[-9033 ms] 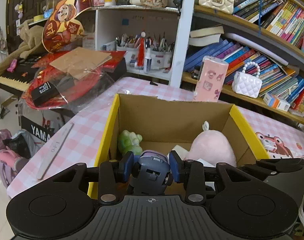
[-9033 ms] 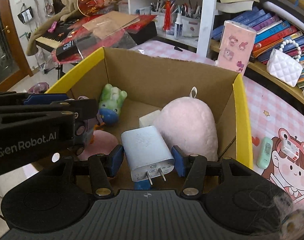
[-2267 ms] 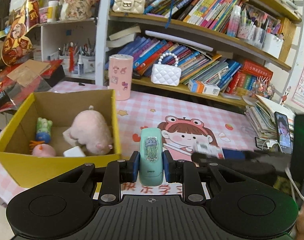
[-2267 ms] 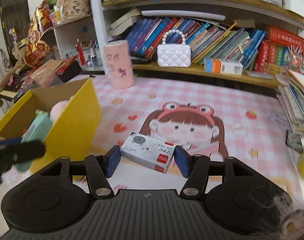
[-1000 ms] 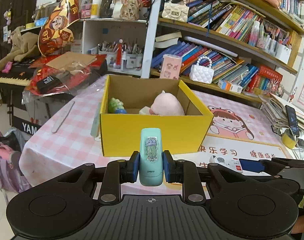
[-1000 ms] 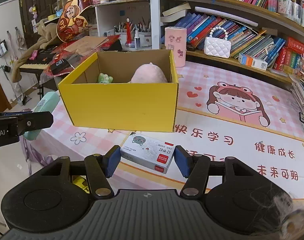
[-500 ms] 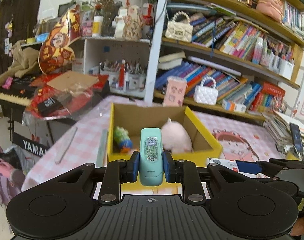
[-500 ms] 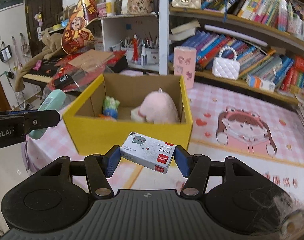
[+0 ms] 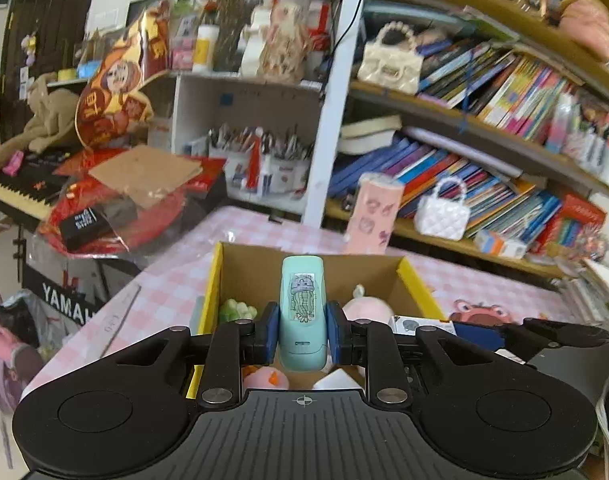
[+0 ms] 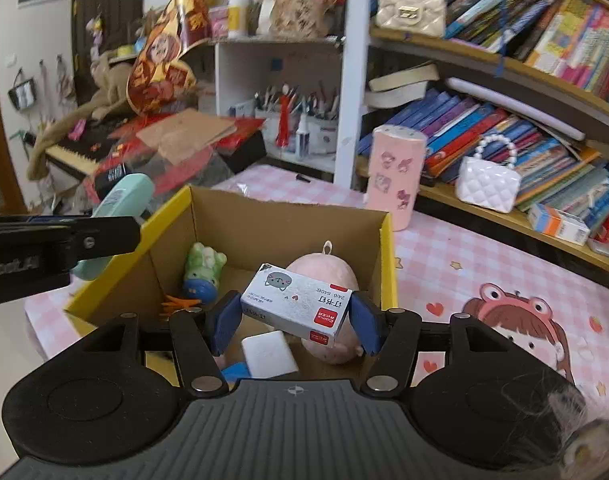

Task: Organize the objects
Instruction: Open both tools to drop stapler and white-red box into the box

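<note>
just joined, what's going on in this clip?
A person with two handheld grippers is sorting small items into a yellow cardboard box on the pink checked table. The left gripper is shut on a mint stapler; the right gripper is shut on a small staple box. Both are held above the open box, neither released yet. Already inside: a pink plush, a green-and-blue toy and a white charger.

The pink plush (image 10: 324, 280) is partly hidden behind the staple box (image 10: 296, 306).
</note>
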`<state>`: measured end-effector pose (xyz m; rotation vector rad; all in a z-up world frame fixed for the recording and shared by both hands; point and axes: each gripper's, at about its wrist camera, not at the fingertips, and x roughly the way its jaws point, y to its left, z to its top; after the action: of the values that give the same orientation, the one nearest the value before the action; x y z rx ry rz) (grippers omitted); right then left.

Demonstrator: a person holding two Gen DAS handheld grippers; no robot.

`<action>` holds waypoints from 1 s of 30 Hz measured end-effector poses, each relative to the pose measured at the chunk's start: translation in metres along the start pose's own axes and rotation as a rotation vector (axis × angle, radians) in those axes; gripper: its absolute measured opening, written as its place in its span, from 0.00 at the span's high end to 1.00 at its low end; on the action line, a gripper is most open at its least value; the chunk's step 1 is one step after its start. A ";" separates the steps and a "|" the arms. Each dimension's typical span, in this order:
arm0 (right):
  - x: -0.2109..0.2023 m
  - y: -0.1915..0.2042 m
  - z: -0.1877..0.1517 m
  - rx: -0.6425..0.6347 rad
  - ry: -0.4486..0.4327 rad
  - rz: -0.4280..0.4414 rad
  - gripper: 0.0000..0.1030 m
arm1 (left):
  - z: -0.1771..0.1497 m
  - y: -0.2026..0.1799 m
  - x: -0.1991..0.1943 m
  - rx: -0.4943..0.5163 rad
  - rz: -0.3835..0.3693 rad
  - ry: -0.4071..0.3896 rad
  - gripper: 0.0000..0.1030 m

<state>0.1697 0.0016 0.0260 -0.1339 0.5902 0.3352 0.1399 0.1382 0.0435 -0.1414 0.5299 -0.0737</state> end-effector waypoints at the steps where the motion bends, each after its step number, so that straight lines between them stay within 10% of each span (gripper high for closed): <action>1: 0.009 -0.002 0.001 -0.009 0.010 0.005 0.45 | 0.000 -0.001 0.008 0.003 0.011 0.015 0.78; 21: 0.081 -0.008 -0.003 -0.174 0.126 0.142 0.44 | -0.012 -0.004 0.087 0.004 0.129 0.187 0.77; 26: 0.068 -0.009 -0.001 -0.164 0.084 0.127 0.35 | -0.007 -0.010 0.075 0.028 0.148 0.153 0.39; 30: 0.046 -0.009 0.003 -0.167 0.025 0.109 0.34 | 0.001 -0.018 0.048 0.058 0.136 0.068 0.30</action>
<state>0.2103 0.0059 0.0025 -0.2671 0.5948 0.4892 0.1813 0.1153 0.0234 -0.0461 0.6034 0.0392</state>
